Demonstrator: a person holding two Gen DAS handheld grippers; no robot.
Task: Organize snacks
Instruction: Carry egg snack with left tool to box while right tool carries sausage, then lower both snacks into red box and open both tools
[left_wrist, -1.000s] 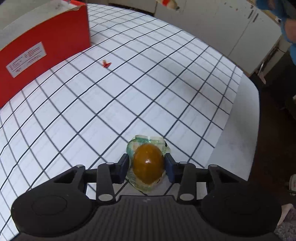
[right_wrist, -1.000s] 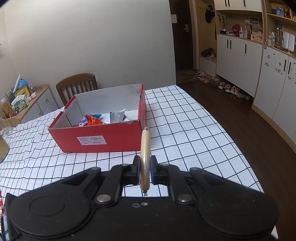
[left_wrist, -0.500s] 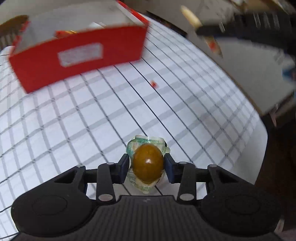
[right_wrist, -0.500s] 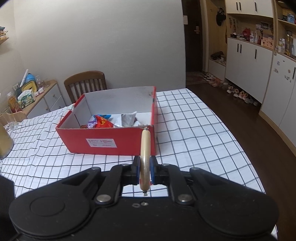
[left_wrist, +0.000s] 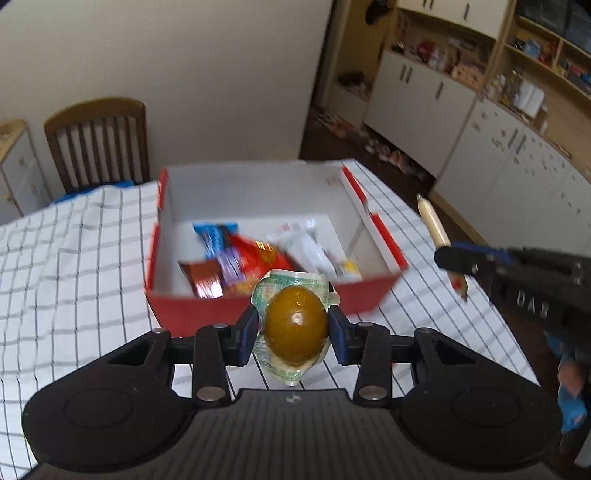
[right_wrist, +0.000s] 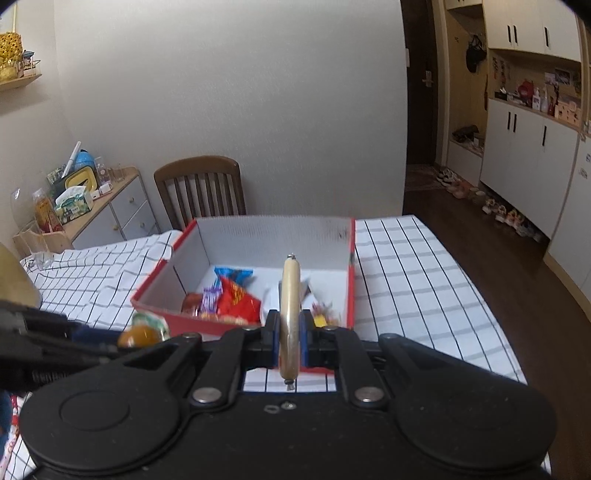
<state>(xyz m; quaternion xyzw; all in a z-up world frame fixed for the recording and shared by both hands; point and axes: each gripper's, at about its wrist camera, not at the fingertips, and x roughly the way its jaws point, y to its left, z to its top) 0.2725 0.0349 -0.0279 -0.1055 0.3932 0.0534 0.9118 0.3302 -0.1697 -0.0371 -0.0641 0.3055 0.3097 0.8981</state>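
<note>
your left hand-held gripper (left_wrist: 295, 334) clamps a wrapped brown egg (left_wrist: 296, 328); your right hand-held gripper (right_wrist: 290, 341) pinches a sausage stick (right_wrist: 290, 314), both near the red box (right_wrist: 347, 280).

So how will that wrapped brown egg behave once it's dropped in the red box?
The egg is rounded and glossy, so it probably rolls. Its loose wrapper may slow it. Snack packets in the red box should cushion it.

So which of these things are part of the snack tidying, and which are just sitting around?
Part of the job:
- packed egg in the left gripper
- sausage stick in the right gripper
- red box
- snack packets inside it

Just around:
- chair
- tissue box
- shoes
</note>
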